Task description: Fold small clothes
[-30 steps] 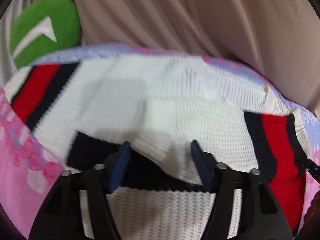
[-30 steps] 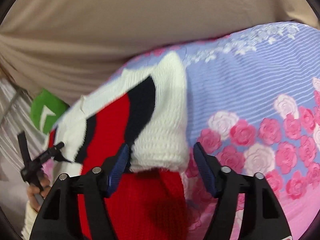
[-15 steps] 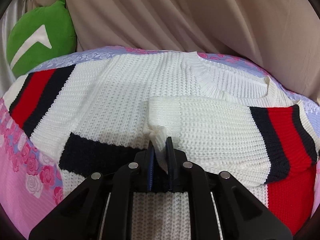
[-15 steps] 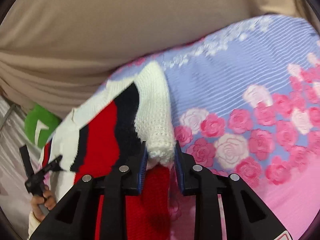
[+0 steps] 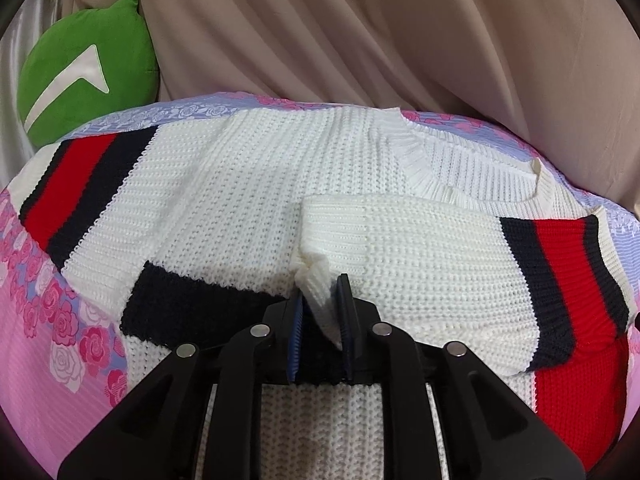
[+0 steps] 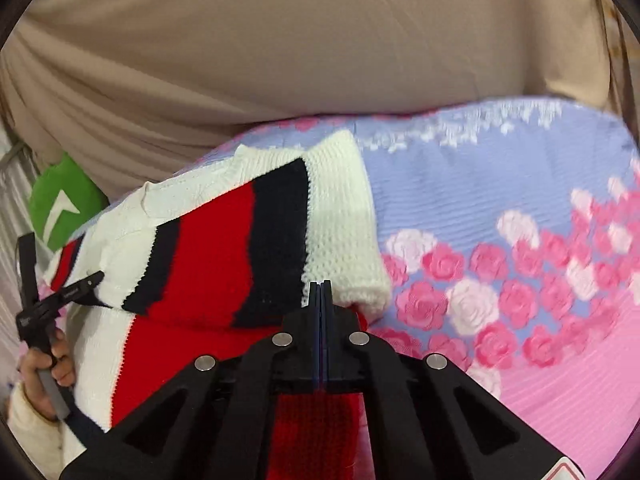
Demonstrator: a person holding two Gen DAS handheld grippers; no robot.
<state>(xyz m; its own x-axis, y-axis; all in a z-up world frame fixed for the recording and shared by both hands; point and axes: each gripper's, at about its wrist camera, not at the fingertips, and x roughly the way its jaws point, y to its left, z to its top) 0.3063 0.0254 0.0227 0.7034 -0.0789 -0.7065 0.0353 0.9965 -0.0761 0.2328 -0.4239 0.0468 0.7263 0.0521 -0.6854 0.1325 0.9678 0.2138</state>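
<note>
Now my right gripper point(image 6: 321, 285) has snapped fully together, pads flush, with nothing between them; half a second ago they bracketed the white cuff point(image 6: 352, 240) of the sweater's sleeve, which has since slipped free and lies just beside my fingertips. My left gripper point(image 5: 320, 292) pinched a fold of white knit point(image 5: 316, 284) tightly a moment ago; its jaws are opening now, and the fold still stands between the blue pads point(image 5: 344, 304), touching the right one.

The sweater point(image 5: 248, 200) lies spread on the floral bedspread point(image 5: 44, 312), neckline toward the far edge. One striped sleeve reaches toward the bed's left edge; the other is folded across the chest, its red and navy bands near the right edge, much as before.

Beyond the far edge hangs a beige drape point(image 5: 360, 40), and a green cushion point(image 5: 84, 68) sits at the far left corner. From the right camera, my own left hand point(image 6: 48, 368) on its gripper handle shows at the bed's left side, partly hidden by the sweater's bulk.
</note>
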